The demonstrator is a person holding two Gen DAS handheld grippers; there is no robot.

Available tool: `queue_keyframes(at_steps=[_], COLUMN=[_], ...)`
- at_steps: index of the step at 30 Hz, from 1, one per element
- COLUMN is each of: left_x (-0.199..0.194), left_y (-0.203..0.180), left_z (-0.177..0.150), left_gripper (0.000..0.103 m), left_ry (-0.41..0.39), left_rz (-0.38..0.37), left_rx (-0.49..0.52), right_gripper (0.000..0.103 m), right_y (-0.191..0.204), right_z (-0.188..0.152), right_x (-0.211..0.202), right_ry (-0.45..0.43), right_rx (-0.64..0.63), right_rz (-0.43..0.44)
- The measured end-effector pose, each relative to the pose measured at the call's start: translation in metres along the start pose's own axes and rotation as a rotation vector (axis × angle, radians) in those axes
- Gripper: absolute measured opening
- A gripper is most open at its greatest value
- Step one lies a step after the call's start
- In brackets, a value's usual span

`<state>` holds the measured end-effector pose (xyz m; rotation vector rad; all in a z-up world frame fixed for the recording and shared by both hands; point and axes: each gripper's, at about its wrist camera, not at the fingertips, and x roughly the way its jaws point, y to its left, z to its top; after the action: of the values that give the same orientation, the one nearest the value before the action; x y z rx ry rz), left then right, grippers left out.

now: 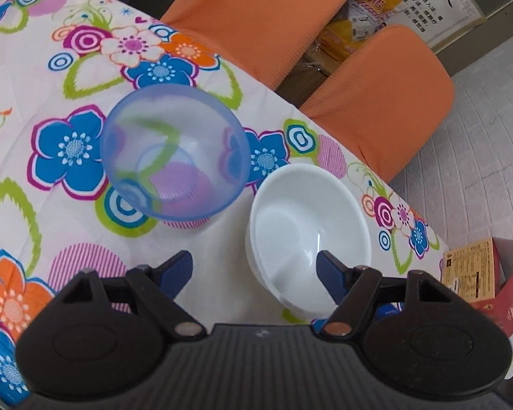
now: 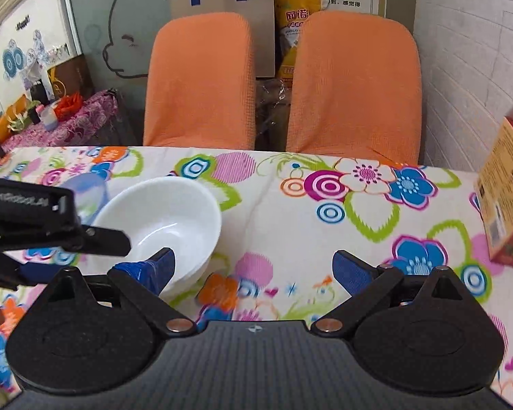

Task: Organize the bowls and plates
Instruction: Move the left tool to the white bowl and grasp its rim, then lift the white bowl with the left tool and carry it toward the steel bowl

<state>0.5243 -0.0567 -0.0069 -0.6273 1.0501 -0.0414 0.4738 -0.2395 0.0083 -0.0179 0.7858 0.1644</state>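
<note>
A translucent blue bowl point(image 1: 174, 152) stands upright on the flowered tablecloth point(image 1: 51, 78). To its right, near the table's edge, sits a white bowl point(image 1: 307, 225) that looks like a stack of nested bowls. My left gripper point(image 1: 253, 268) is open just above the cloth; its right finger point(image 1: 328, 270) hangs over the white bowl's near rim, and its left finger is over bare cloth. In the right wrist view the white bowl point(image 2: 160, 218) is at the left. My right gripper point(image 2: 254, 263) is open and holds nothing, its left finger point(image 2: 160, 266) in front of that bowl.
Two orange chairs point(image 2: 201, 82) point(image 2: 355, 82) stand behind the table's far edge. A cardboard box point(image 2: 506, 198) sits at the right end of the table. The left gripper's black body point(image 2: 27, 212) crosses the right wrist view at left. Bags are piled behind the chairs.
</note>
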Motion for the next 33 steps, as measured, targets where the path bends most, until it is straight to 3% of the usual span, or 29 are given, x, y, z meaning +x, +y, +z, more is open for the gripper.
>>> queue_keyframes(at_steps=[6, 13, 21, 24, 33], left_x=[0.016, 0.026, 0.033, 0.035, 0.034], left_y=[-0.005, -0.019, -0.026, -0.027, -0.031], left_z=[0.003, 0.005, 0.007, 0.007, 0.0], left_gripper=[0.073, 0.073, 0.068, 0.064, 0.062], left_ry=[-0.007, -0.003, 0.093, 0.131, 0.18], left_rz=[0.023, 0.04, -0.052, -0.096, -0.115], left_rx=[-0.03, 0.047, 0.135, 0.162, 0.255], right_gripper=[0.086, 0.086, 0.087, 0.086, 0.086], right_y=[0.007, 0.022, 0.04, 0.041, 0.047], right_z=[0.004, 0.004, 0.003, 0.003, 0.004], right_x=[0.033, 0.046, 0.044, 0.041, 0.031], right_ry=[0.058, 0.083, 0.108, 0.113, 0.144], right_rx=[-0.059, -0.117, -0.14, -0.138, -0.125], right_rz=[0.013, 0.069, 0.172, 0.169, 0.139])
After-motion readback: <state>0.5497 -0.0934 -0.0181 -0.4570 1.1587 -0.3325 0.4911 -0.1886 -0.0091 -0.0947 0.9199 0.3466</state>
